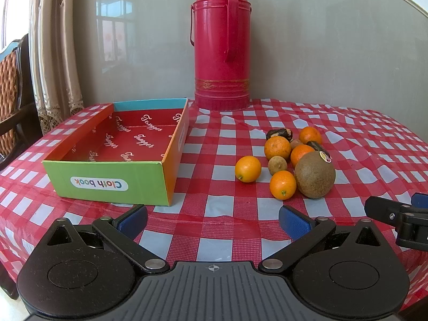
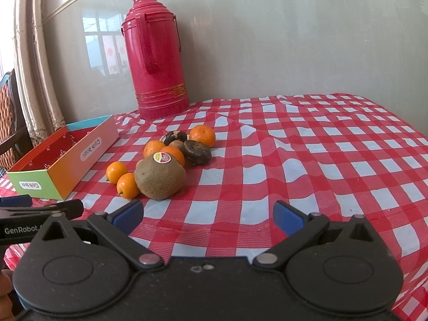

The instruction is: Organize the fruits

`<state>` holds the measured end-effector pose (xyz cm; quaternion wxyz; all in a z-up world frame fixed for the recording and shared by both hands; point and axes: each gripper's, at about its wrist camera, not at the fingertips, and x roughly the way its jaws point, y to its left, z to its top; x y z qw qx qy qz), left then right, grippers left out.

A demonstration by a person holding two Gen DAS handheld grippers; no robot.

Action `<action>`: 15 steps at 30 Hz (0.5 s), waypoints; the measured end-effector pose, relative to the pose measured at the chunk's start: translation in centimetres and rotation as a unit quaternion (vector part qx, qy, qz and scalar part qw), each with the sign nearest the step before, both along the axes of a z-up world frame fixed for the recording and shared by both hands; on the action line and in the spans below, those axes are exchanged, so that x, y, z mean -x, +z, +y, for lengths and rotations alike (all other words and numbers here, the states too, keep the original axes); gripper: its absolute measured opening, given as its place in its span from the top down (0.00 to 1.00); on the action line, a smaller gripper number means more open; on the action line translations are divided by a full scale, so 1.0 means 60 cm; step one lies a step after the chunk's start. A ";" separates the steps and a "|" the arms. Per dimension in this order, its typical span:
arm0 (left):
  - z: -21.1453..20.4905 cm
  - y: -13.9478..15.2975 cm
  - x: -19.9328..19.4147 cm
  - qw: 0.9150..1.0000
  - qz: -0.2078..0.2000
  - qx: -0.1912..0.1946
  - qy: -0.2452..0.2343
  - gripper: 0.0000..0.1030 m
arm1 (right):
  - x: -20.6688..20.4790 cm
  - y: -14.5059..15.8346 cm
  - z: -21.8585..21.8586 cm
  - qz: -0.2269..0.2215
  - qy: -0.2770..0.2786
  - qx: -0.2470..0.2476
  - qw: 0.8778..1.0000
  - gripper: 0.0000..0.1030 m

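Note:
A pile of fruit lies on the checked tablecloth: a brown kiwi with a sticker, several small oranges, a small brown round fruit and dark dried pieces. An empty colourful "Cloth book" box stands open to their left. My left gripper is open and empty, hovering near the table's front edge before the box and fruit. My right gripper is open and empty, just in front of the kiwi.
A tall red thermos stands at the back against the wall. A curtain and a chair are off the table's left side. The right gripper's finger shows at the right of the left wrist view.

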<state>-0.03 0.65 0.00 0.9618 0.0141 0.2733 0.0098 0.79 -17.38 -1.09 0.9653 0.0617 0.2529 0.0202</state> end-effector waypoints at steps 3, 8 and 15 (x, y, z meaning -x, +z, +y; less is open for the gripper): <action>-0.001 0.000 0.000 1.000 0.000 0.000 0.000 0.00 | 0.001 0.000 -0.001 -0.001 -0.001 -0.001 1.000 0.05; -0.002 0.000 0.003 1.000 -0.002 -0.004 -0.003 0.00 | 0.001 0.001 -0.004 -0.002 -0.003 -0.006 1.000 0.05; -0.006 0.001 0.006 1.000 -0.009 -0.013 -0.002 0.00 | 0.005 0.003 -0.011 -0.008 -0.012 -0.011 1.000 0.05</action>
